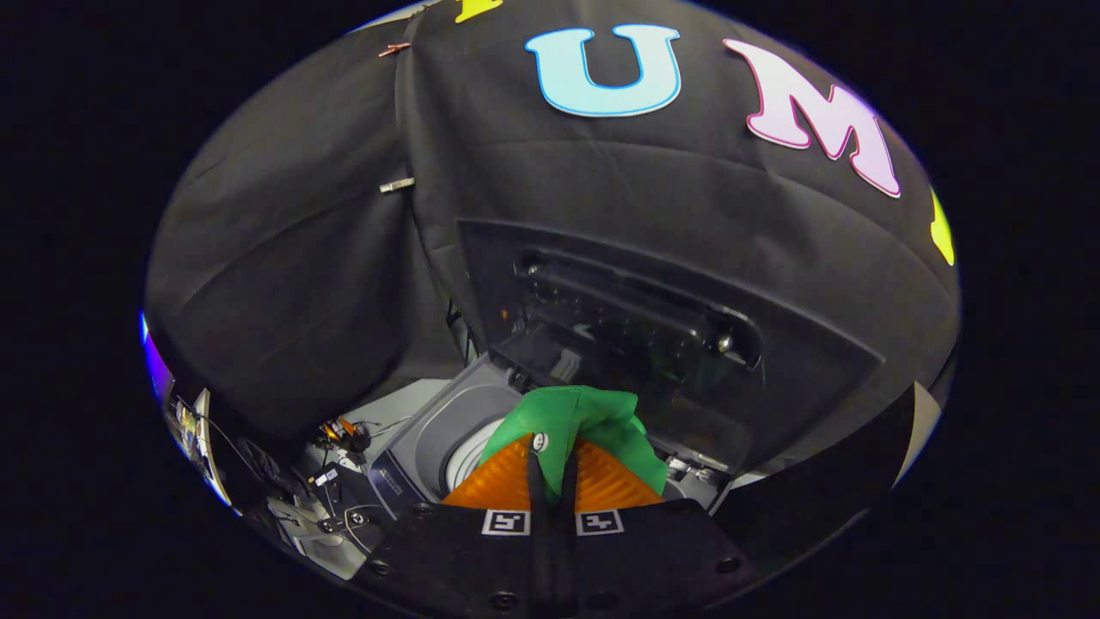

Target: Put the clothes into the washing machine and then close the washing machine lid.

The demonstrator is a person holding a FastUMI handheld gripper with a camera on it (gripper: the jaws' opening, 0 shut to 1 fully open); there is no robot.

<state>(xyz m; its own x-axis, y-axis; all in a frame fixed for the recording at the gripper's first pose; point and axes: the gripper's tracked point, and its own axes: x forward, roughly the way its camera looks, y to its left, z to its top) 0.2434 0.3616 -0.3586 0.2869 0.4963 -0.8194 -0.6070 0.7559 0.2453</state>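
Green cloth, a soft bright garment [593, 425] bunched into a loose wad, is pinched between the two orange ribbed fingers [507, 481] of the tool [553, 481], which are drawn almost together with only a thin dark slit left between them. Both pads press on the fabric, so the tool is clamped on it. The cloth rides at the fingertips and spills forward and off to the right-hand finger's side, hanging free instead of resting on anything.

Held this way, the garment is carried above the top-loading grey washing machine [421, 438], whose round pale drum opening [468, 456] shows just beneath and to the left of the fingers. The grip at the tips, with most of the fabric dangling ahead, looks suited to letting the cloth drop straight down once the fingers part.

Beyond the garment stands the machine's dark, glossy hinged lid [653, 344], raised upright against the booth's black wall, leaving the opening free. It seems to be left up so the load can go in first; closing it is a step not yet done.

Loose cables and small devices [335, 481] lie on the worktop left of the machine.
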